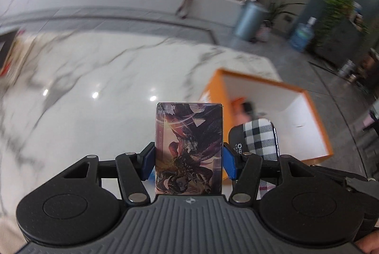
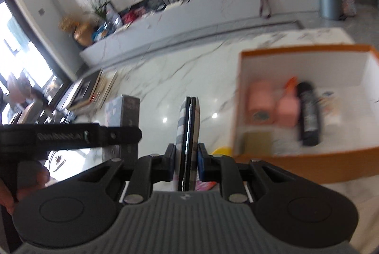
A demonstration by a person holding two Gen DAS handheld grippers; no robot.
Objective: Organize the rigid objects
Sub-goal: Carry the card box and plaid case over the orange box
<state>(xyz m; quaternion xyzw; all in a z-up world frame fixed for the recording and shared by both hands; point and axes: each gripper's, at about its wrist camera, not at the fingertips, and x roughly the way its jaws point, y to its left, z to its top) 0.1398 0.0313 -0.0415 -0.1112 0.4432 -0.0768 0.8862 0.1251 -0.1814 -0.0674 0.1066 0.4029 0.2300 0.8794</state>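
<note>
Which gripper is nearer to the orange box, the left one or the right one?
Right. The right gripper sits just beside the orange box; the left gripper is farther, on the right gripper's other side.

I hold an illustrated card box (image 1: pixel 188 149) upright and a plaid case (image 2: pixel 187 133) edge-on, above the marble table beside the orange box (image 2: pixel 305 159).

Two grippers: the left gripper (image 1: pixel 188 162) and the right gripper (image 2: pixel 186 166). One card box (image 1: pixel 189 149), one plaid case (image 2: pixel 188 135), and one orange box (image 2: pixel 305 154) on the right. Inside are one black bottle (image 2: pixel 309 114), two pink items (image 2: pixel 272 107) and one olive square (image 2: pixel 257 140).
</note>
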